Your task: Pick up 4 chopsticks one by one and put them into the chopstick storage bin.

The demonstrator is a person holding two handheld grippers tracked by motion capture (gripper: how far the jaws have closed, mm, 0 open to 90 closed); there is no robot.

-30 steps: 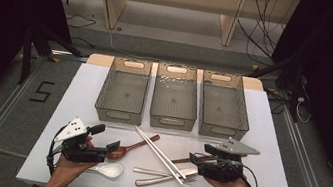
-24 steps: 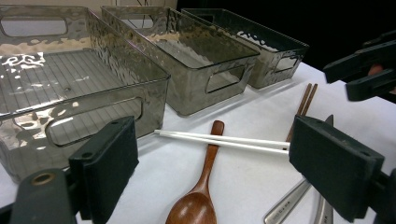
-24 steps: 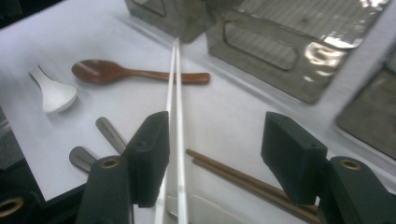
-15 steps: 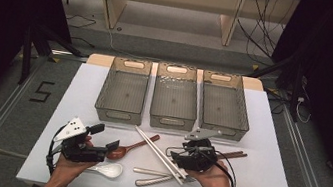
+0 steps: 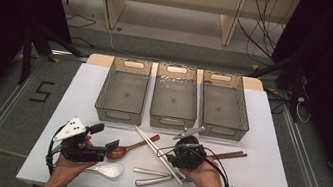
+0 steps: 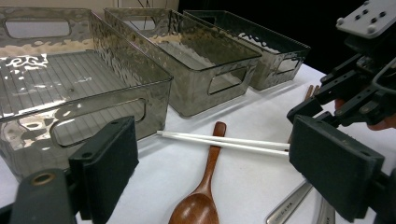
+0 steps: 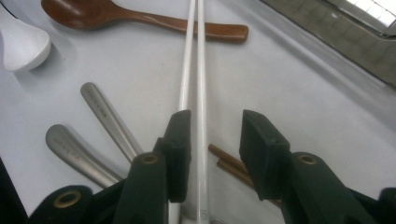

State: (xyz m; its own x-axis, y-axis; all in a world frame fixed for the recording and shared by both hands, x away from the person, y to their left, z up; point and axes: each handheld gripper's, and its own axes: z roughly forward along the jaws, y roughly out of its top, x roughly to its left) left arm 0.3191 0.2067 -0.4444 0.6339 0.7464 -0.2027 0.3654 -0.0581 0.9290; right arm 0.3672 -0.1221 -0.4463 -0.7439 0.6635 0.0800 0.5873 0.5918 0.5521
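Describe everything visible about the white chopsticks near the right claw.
The white chopsticks are a pair of long, thin, smooth sticks, plastic by their look, lying flat and side by side on the white table. They cross over the handle of the wooden spoon. The right claw straddles them near one end, its jaws just closing; the pads look not yet pressed on them.

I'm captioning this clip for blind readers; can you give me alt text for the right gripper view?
Two black tongs straddle a pair of white chopsticks lying on a white table, jaws partly closed around them with a gap on one side. The chopsticks cross a brown wooden spoon; two metal handles and a white spoon lie to the left.
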